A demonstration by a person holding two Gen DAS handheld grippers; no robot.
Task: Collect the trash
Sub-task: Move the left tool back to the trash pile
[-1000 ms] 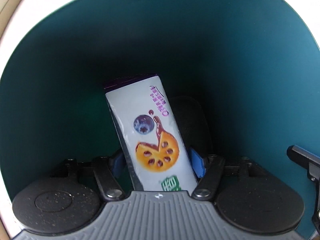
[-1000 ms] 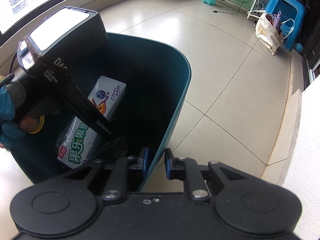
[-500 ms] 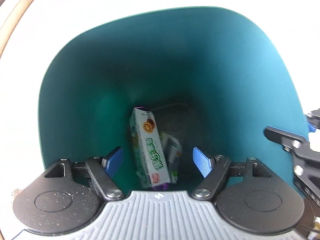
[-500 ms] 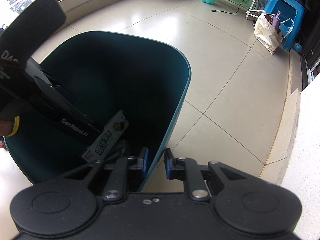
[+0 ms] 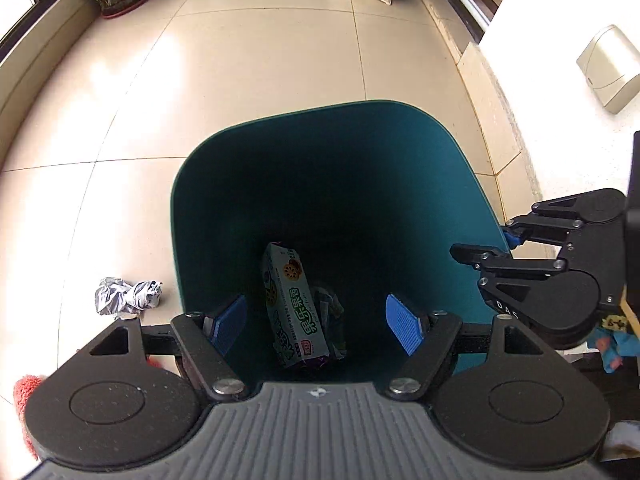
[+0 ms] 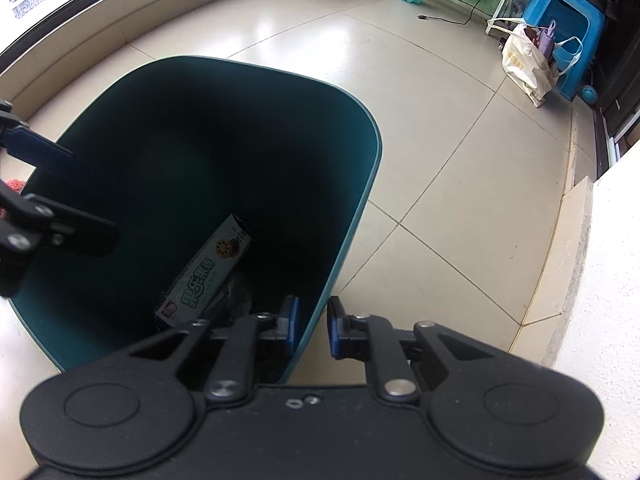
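- 1 teal bin (image 5: 256, 184) on the tiled floor (image 5: 256, 60).
- 1 snack box (image 5: 294, 306) lying at the bottom, atop a wrapper.
- Left gripper (image 5: 316, 322) hovering above, jaws just spread wide, nothing between.
- Right gripper (image 6: 313, 326) clamped on the bin's rim, 1 finger each side.
- 1 crumpled paper wad (image 5: 126, 295) on the floor just beside the bin.

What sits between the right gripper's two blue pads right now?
The teal bin's near wall: the right gripper is shut on it, one pad each side, clearest in the right wrist view.
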